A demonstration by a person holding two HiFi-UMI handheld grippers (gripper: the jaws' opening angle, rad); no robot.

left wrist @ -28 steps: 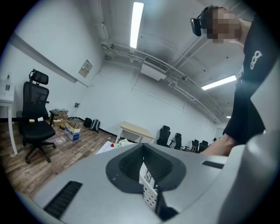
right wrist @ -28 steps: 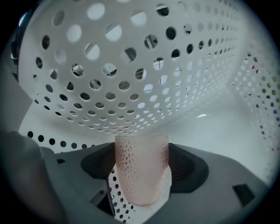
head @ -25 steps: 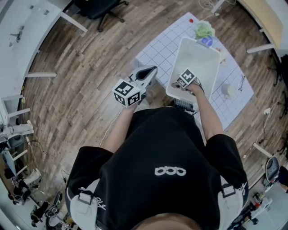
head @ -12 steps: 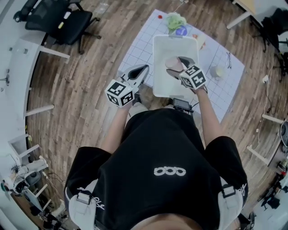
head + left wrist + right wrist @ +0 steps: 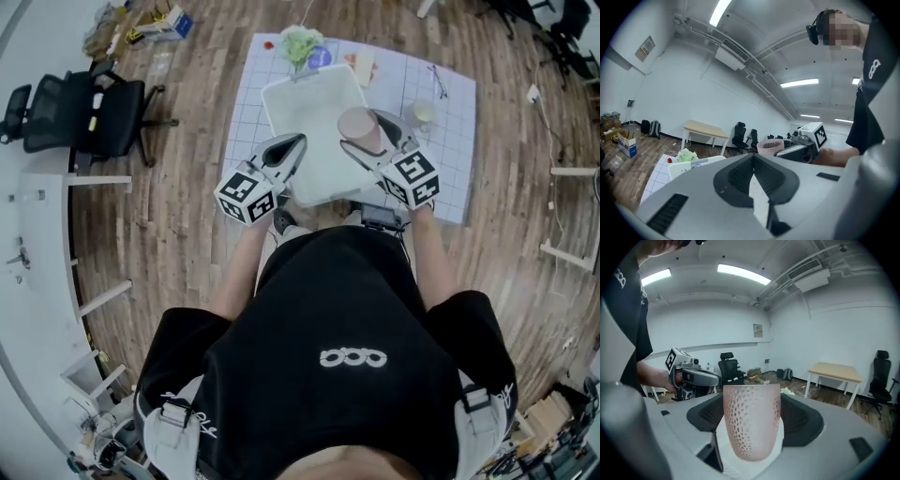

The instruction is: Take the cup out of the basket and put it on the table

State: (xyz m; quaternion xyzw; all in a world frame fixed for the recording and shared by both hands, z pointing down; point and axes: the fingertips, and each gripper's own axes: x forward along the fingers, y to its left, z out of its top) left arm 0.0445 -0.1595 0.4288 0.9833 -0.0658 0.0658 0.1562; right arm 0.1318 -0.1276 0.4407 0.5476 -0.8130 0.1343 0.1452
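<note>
A pink, dimpled cup (image 5: pixel 359 127) (image 5: pixel 751 420) stands upright between the jaws of my right gripper (image 5: pixel 367 137) (image 5: pixel 751 427), which is shut on it. In the head view the cup hangs over the right side of the white basket (image 5: pixel 305 112). The basket rests on a white gridded mat (image 5: pixel 448 178). My left gripper (image 5: pixel 291 148) (image 5: pixel 753 176) is shut with nothing in it, over the basket's near left corner. The left gripper view shows the cup (image 5: pixel 769 146) off to the right.
Beyond the basket lie a green leafy item (image 5: pixel 298 42), a blue item (image 5: pixel 320 56) and a small red thing (image 5: pixel 269 44). A small pale bowl (image 5: pixel 422 113) sits on the mat to the right. An office chair (image 5: pixel 84 112) stands on the wood floor at left.
My right gripper has come up from the basket's near edge with the cup in its jaws, and now holds it over the basket's right side. The left gripper stays shut beside the basket.
</note>
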